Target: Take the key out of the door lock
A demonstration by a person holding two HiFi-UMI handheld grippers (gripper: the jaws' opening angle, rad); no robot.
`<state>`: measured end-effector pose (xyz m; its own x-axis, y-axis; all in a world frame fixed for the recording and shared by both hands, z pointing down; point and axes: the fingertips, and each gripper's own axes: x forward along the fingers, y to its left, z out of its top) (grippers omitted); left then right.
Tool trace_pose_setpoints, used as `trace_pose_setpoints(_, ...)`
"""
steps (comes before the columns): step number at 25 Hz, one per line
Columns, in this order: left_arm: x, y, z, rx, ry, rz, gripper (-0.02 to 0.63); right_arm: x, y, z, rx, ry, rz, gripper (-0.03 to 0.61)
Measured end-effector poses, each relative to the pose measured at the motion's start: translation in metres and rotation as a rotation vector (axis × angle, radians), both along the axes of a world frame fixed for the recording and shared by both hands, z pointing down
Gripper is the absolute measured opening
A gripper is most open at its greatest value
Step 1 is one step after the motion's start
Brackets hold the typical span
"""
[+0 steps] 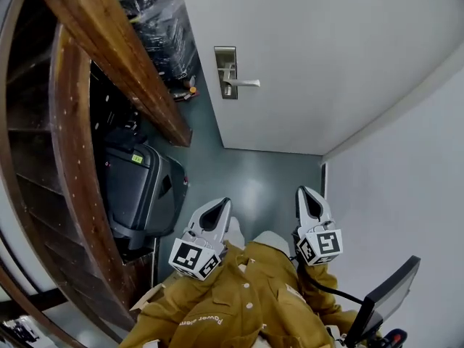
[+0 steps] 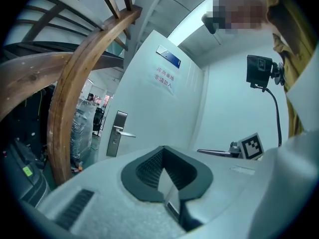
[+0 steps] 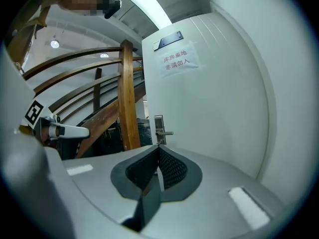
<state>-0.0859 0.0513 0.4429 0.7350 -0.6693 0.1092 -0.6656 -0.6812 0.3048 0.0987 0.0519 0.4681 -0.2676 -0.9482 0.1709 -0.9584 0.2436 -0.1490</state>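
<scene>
Both sets of fingers are pressed together with nothing between them, on the left gripper and on the right gripper alike. We judge that this suits the moment, since nothing is within reach to pinch yet. We hold the two grippers side by side, close to our mustard sleeves, and aim them nearly level at the lock plate, which is well apart from both.

That lock plate sits on the white door, with the lever handle sticking out from it to the right. The key should sit in this plate, but it is too small for us to make out in any view. A stretch of grey floor lies between us and the lock plate.

Left of the lock plate, a wooden stair rail slants down, with a dark case beneath it. This crowds that side, so we judge the right gripper has the freer line in. High above the lock plate, a paper notice is stuck to the door.

We judge the step in hand to be closing the gap to the door. The fingers must spread before they can take the key.
</scene>
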Motion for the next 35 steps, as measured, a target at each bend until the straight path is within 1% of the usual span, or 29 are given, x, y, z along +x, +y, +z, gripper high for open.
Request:
trace_pose_setpoints(3,0.003,-0.040,0.000,-0.011,0.004,0.010,-0.002,0.002,-0.036,-0.004,0.007,0.015,0.012,0.008)
trace_pose_setpoints(7,0.017,-0.081,0.000,-0.027,0.014,0.014,-0.002,0.015,-0.077,-0.005,-0.007,0.014,0.011,0.008)
trace_pose_setpoints(11,0.034,-0.122,-0.001,-0.020,0.011,-0.021,-0.002,0.031,-0.119,-0.005,-0.016,0.019,-0.033,0.008)
trace_pose_setpoints(15,0.060,-0.156,0.005,-0.039,-0.029,-0.047,-0.002,0.052,-0.157,-0.010,-0.010,0.026,-0.100,0.008)
trace_pose_setpoints(17,0.067,-0.175,0.011,-0.058,-0.021,-0.077,-0.002,0.064,-0.180,-0.015,0.010,0.022,-0.124,0.008)
trace_pose_setpoints(19,0.067,-0.190,0.018,-0.079,-0.002,-0.119,-0.002,0.070,-0.197,-0.018,0.024,0.020,-0.155,0.008)
trace_pose_setpoints(22,0.063,-0.208,0.028,-0.127,0.049,-0.188,-0.002,0.074,-0.213,-0.019,0.019,0.033,-0.206,0.008)
trace_pose_setpoints(24,0.059,-0.222,0.038,-0.173,0.128,-0.202,-0.002,0.069,-0.221,-0.021,0.022,0.024,-0.251,0.008)
trace_pose_setpoints(25,0.058,-0.230,0.043,-0.194,0.191,-0.199,-0.002,0.062,-0.224,-0.024,0.031,0.013,-0.289,0.008)
trace_pose_setpoints(26,0.057,-0.240,0.048,-0.213,0.265,-0.194,-0.002,0.054,-0.226,-0.028,0.045,0.004,-0.332,0.023)
trace_pose_setpoints(27,0.055,-0.251,0.054,-0.231,0.338,-0.194,-0.002,0.046,-0.229,-0.032,0.058,0.004,-0.371,0.063)
trace_pose_setpoints(29,0.047,-0.276,0.068,-0.270,0.468,-0.220,0.008,0.032,-0.235,-0.039,0.077,0.029,-0.418,0.067)
trace_pose_setpoints(30,0.040,-0.290,0.078,-0.300,0.533,-0.249,0.114,0.027,-0.238,-0.041,0.084,0.043,-0.430,0.067)
trace_pose_setpoints(31,0.031,-0.303,0.088,-0.338,0.590,-0.292,0.163,0.023,-0.241,-0.042,0.090,0.052,-0.435,0.067)
trace_pose_setpoints(33,0.015,-0.327,0.112,-0.424,0.685,-0.383,0.198,0.020,-0.247,-0.044,0.092,0.058,-0.430,0.067)
trace_pose_setpoints(34,0.015,-0.339,0.117,-0.457,0.770,-0.389,0.204,0.020,-0.249,-0.045,0.090,0.058,-0.423,0.067)
trace_pose_setpoints(35,0.020,-0.351,0.117,-0.479,0.886,-0.364,0.204,0.019,-0.250,-0.046,0.089,0.058,-0.416,0.067)
